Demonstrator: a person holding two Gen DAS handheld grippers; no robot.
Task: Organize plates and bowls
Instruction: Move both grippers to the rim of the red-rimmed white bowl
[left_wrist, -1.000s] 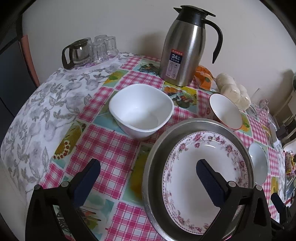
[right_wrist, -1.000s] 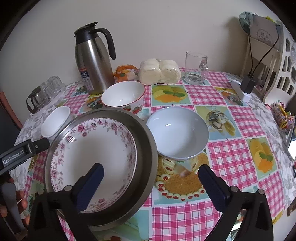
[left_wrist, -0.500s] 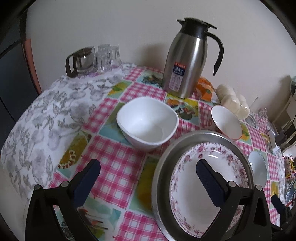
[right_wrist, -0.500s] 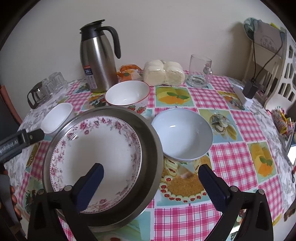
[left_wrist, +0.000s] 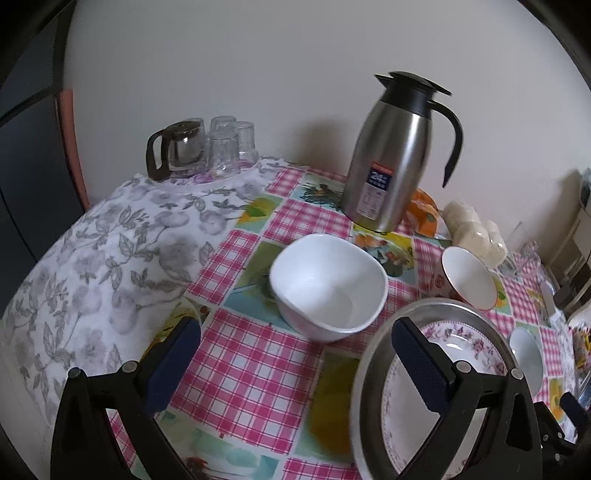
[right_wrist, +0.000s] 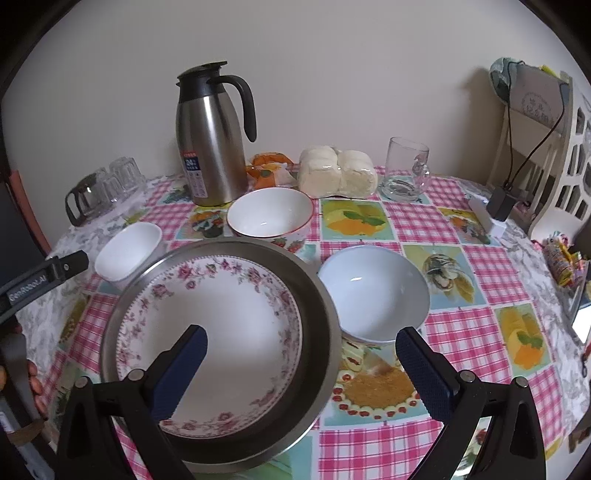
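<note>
Steel tray (right_wrist: 317, 295) already nests the floral plate (right_wrist: 221, 317) – stacking base; three bowls ring it (unstacked). Left gripper (left_wrist: 295, 365) and right gripper (right_wrist: 301, 363): both spread wide, empty.

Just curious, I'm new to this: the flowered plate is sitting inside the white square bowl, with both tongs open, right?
Not quite. The flowered plate sits inside the metal pan, as the right wrist view shows; the white square bowl stands empty beside it. Both tongs are open.
</note>
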